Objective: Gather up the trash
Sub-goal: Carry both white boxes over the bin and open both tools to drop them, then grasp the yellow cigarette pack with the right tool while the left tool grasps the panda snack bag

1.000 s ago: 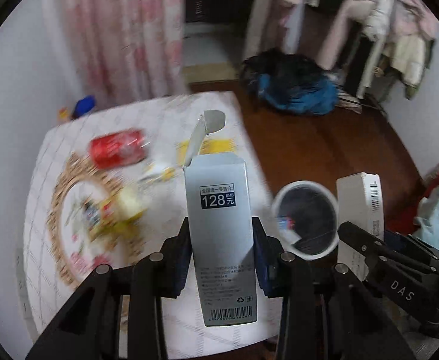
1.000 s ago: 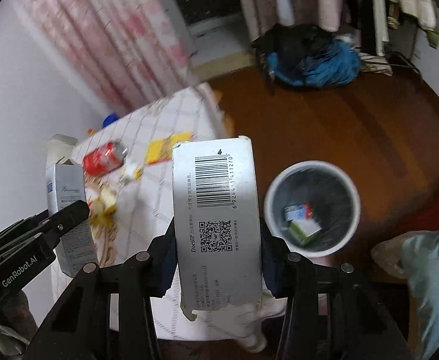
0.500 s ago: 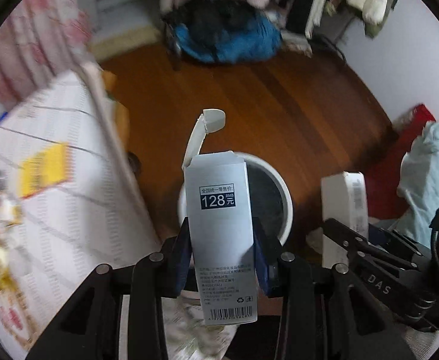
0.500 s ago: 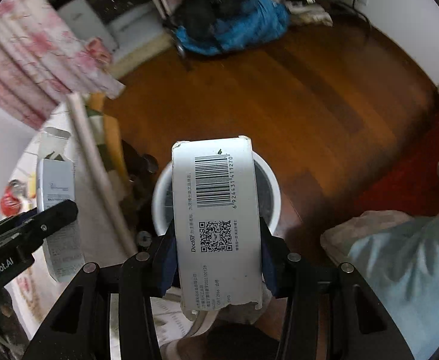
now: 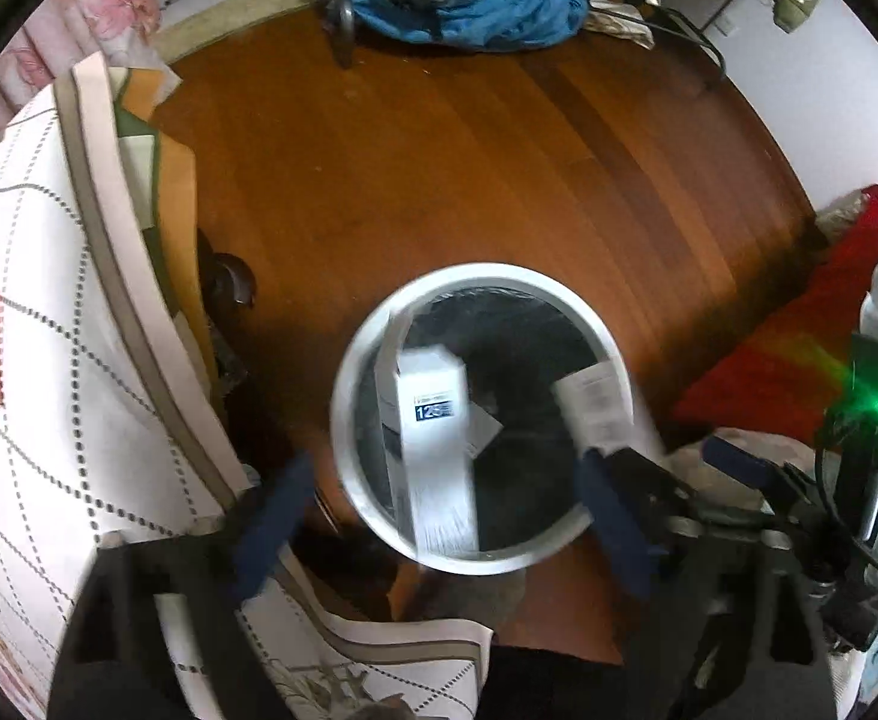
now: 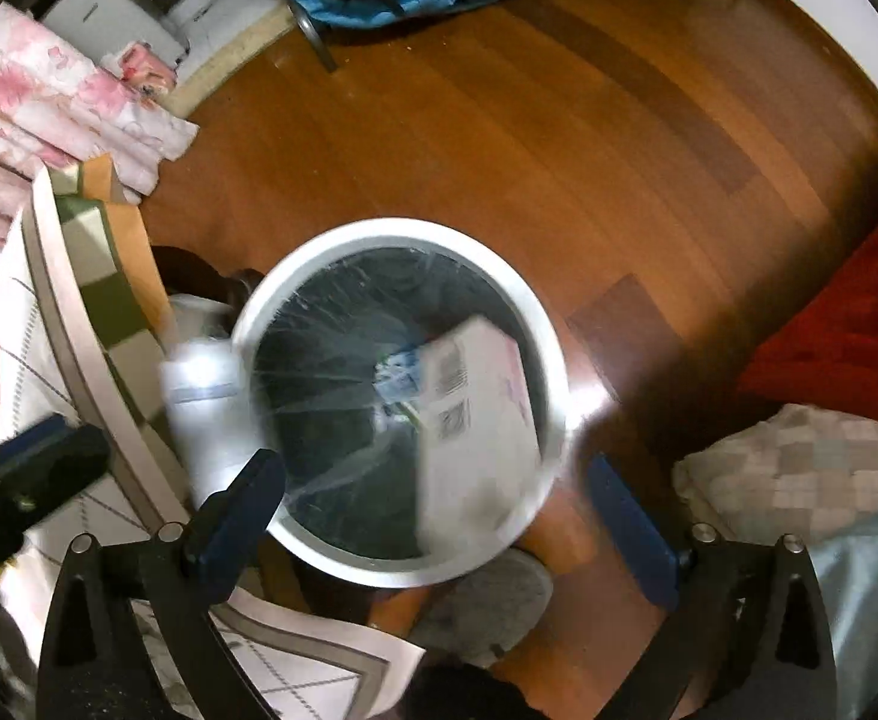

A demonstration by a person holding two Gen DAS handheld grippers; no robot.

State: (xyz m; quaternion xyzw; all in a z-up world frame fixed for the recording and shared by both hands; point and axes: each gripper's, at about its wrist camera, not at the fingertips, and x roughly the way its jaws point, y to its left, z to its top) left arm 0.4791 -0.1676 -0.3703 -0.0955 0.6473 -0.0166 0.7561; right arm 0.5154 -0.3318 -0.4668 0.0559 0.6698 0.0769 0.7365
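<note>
Drop step: both boxes released over the white bin (image 5: 342, 420), both blurred in fall.

Left gripper (image 5: 445, 498) spread wide, holding nothing; grey box (image 5: 435, 420) marked 128 below it inside the bin mouth. Right gripper (image 6: 439, 498) likewise spread and empty; barcoded box (image 6: 475, 414) tilted at the bin's 3 o'clock rim. Judged next: return to the desk (image 5: 24, 420) at 9 o'clock for remaining litter.

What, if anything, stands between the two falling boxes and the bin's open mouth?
Nothing visible does. Both grippers, left and right, are open above the white bin. The box marked 128 and the barcode box drop over its bag-lined mouth, blurred by motion.
</note>
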